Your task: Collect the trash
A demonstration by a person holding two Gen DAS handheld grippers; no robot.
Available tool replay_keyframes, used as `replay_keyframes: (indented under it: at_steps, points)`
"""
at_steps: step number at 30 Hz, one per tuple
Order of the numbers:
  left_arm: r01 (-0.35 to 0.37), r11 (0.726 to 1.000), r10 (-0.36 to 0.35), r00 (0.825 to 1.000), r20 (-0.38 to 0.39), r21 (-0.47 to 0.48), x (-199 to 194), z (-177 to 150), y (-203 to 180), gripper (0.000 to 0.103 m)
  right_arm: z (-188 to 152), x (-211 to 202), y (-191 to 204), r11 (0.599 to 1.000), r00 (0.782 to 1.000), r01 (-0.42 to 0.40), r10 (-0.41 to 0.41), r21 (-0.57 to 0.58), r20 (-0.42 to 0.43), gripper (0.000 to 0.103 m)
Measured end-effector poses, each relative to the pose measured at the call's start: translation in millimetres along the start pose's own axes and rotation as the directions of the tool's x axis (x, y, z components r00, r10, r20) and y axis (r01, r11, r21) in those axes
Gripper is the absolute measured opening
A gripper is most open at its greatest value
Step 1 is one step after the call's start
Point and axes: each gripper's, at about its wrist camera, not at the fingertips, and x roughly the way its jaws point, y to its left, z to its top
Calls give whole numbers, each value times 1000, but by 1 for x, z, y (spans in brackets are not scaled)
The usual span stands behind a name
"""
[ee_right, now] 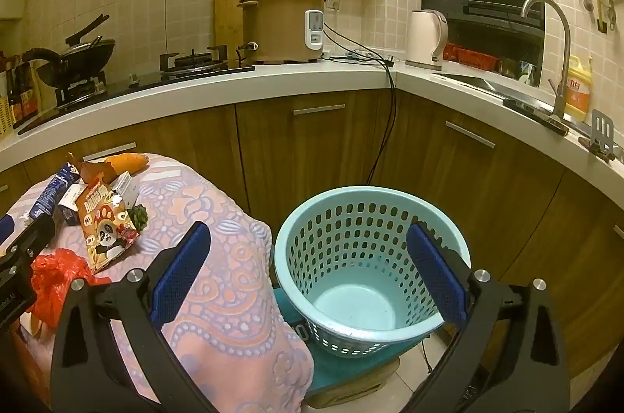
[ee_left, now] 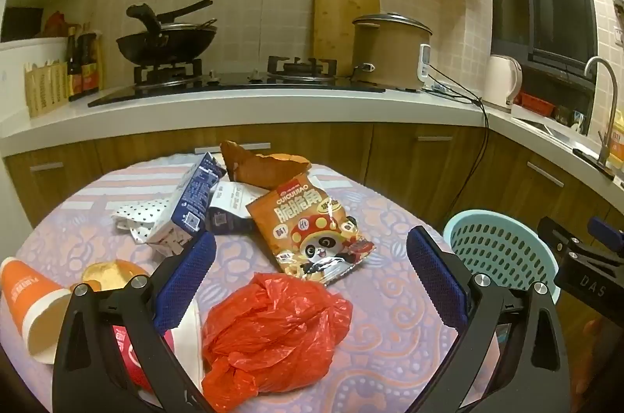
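A small table with a patterned cloth (ee_left: 390, 327) holds trash: a crumpled red plastic bag (ee_left: 273, 331), an orange snack packet (ee_left: 308, 225), a blue-white milk carton (ee_left: 191, 202), an orange paper cup (ee_left: 31, 307) on its side and brown peel (ee_left: 265, 167). My left gripper (ee_left: 312, 280) is open, just above the red bag. My right gripper (ee_right: 308, 276) is open and empty over the rim of the empty light-blue perforated basket (ee_right: 366, 296), right of the table. The red bag (ee_right: 54, 280) and the snack packet (ee_right: 105, 229) also show in the right wrist view.
A white spotted wrapper (ee_left: 140, 214) and a receipt-like paper (ee_left: 234, 198) lie among the trash. Behind runs a kitchen counter (ee_left: 249, 109) with a wok (ee_left: 167, 42), rice cooker (ee_left: 390, 50), kettle (ee_right: 427, 38) and sink tap (ee_right: 553, 42). Brown cabinets stand below.
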Motion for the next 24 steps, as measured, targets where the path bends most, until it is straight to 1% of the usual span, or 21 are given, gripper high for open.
replay_keyframes:
  at_steps: [13, 14, 24]
  points:
    - [-2, 1000, 2, 1000, 2, -1, 1, 0, 9, 95, -2, 0, 2, 1000, 1000, 5, -5, -7, -2, 95]
    - [0, 1000, 0, 1000, -3, -9, -1, 1, 0, 95, -2, 0, 2, 1000, 1000, 6, -6, -8, -1, 95]
    - [0, 1000, 0, 1000, -3, -5, 2, -1, -1, 95, -3, 1, 4, 1000, 1000, 9, -9, -16, -5, 95]
